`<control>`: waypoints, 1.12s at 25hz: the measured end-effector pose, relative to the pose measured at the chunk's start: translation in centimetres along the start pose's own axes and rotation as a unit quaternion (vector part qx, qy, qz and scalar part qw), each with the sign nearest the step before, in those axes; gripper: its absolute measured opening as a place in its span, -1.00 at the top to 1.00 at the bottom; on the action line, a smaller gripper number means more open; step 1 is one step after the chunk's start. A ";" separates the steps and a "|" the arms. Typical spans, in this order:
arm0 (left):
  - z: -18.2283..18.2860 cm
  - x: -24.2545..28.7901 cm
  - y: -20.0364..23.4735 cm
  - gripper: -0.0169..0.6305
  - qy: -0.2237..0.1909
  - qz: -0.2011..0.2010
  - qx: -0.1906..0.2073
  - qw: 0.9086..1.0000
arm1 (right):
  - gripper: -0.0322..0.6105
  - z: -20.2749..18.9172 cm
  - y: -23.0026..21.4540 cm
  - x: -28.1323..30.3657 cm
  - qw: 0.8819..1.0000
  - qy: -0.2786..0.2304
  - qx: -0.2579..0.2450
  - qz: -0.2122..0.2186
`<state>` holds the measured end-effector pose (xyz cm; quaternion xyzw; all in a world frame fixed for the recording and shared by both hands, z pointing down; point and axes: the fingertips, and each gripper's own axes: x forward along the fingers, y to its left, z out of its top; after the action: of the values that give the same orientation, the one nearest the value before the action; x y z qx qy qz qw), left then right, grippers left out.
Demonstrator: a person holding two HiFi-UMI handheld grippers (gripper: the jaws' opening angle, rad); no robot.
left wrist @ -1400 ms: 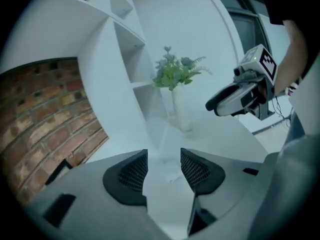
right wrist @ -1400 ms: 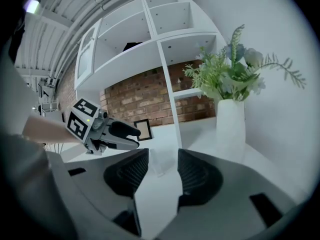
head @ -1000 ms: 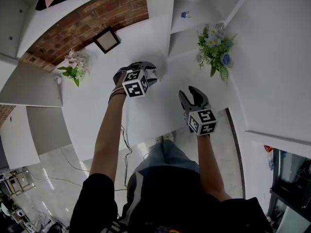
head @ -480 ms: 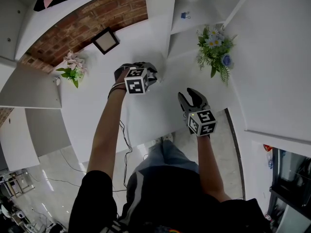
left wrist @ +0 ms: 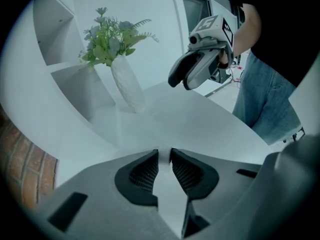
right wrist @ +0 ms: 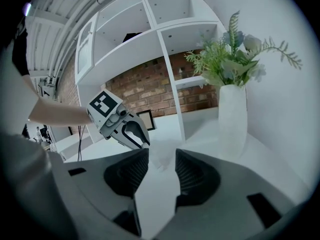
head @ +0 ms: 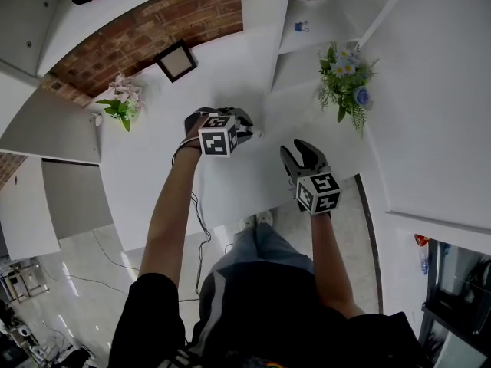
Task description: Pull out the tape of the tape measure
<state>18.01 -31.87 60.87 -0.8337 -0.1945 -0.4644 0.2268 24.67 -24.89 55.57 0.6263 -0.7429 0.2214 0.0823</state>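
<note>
The tape measure (right wrist: pixel 160 157) is hard to pick out: a small, pale, almost see-through white lump on the white table (left wrist: pixel 200 119), to the left of the vase (right wrist: pixel 232 116) as the person faces it and well apart from it. I cannot make out its tape or any marking on it. The left gripper (left wrist: pixel 164 154) points steeply down at that spot, on the same side of the vase. Its jaws have just been closing and now stand with only a narrow slot between the ribbed black pads. Something white shows in that slot at the tips, but I cannot tell whether the pads press on it. The right gripper (head: pixel 298 147) hangs nearer the person and nearer the vase, tilted gently down. Its jaws stand moderately apart with nothing between them, and the white lump is seen through the gap, further out on the table. The vase is white and narrow and holds green sprigs with blue and white flowers. It stands at the foot of white open shelving (right wrist: pixel 165 29), where a small blue binder clip (head: pixel 301 27) sits on a shelf behind it. Further left of the vase runs a red brick wall (head: pixel 146 37), with a small dark-framed picture (head: pixel 176 60) and a bunch of pink flowers (head: pixel 123 102) in front of it. Each gripper carries a cube printed with black-and-white square markers, one on the left (head: pixel 217 135) and one on the right (head: pixel 318 192). Below the table edge the floor (head: pixel 84 259) is pale and glossy, with thin cables trailing across it.
</note>
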 end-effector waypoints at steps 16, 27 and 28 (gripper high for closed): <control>-1.9 -9.8 -7.3 0.69 -0.015 0.157 -0.119 0.980 | 0.46 -0.8 8.9 4.4 0.992 0.037 -0.017 0.121; -3.8 -15.0 -14.0 0.69 -0.022 0.247 -0.177 0.952 | 0.58 -3.4 18.3 6.5 0.961 0.098 -0.002 0.259; -3.9 -15.2 -14.5 0.69 -0.022 0.251 -0.179 0.951 | 0.58 -3.5 18.8 6.6 0.958 0.102 0.009 0.269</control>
<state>0.09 -23.88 52.39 -0.8925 0.1027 -0.4010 0.1790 4.65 -27.03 57.08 0.3783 -0.8694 0.3049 0.0898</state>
